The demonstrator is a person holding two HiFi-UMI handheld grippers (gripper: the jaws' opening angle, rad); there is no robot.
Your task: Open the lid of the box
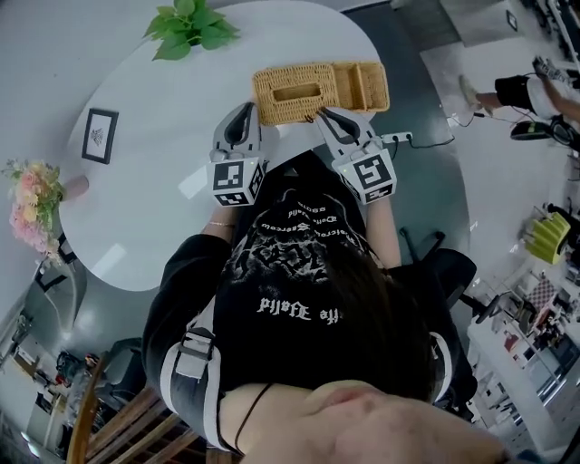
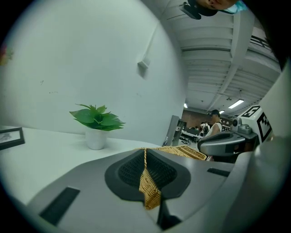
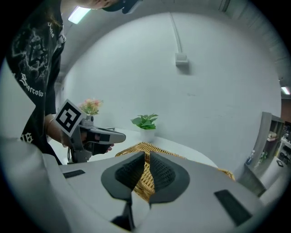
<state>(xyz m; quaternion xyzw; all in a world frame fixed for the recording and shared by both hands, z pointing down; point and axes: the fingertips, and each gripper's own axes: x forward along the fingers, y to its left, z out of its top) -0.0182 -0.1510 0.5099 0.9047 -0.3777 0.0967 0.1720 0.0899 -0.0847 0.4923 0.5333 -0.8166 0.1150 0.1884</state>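
Note:
A woven wicker box (image 1: 308, 91) lies on the white table (image 1: 154, 190), its slotted lid on the left part and an open compartment on the right. My left gripper (image 1: 245, 111) points at the box's near left corner. Its jaws look shut (image 2: 145, 152), and wicker (image 2: 182, 151) shows only through a thin slit. My right gripper (image 1: 324, 115) sits at the box's near edge. It is open by a narrow gap (image 3: 146, 157), with the wicker top (image 3: 136, 148) behind the gap and nothing pinched.
A potted plant (image 1: 188, 23) stands at the table's far side. A framed picture (image 1: 100, 134) and pink flowers (image 1: 32, 199) are at the left. A power strip (image 1: 399, 138) lies right of the box, near the table edge. A person (image 1: 517, 91) stands far right.

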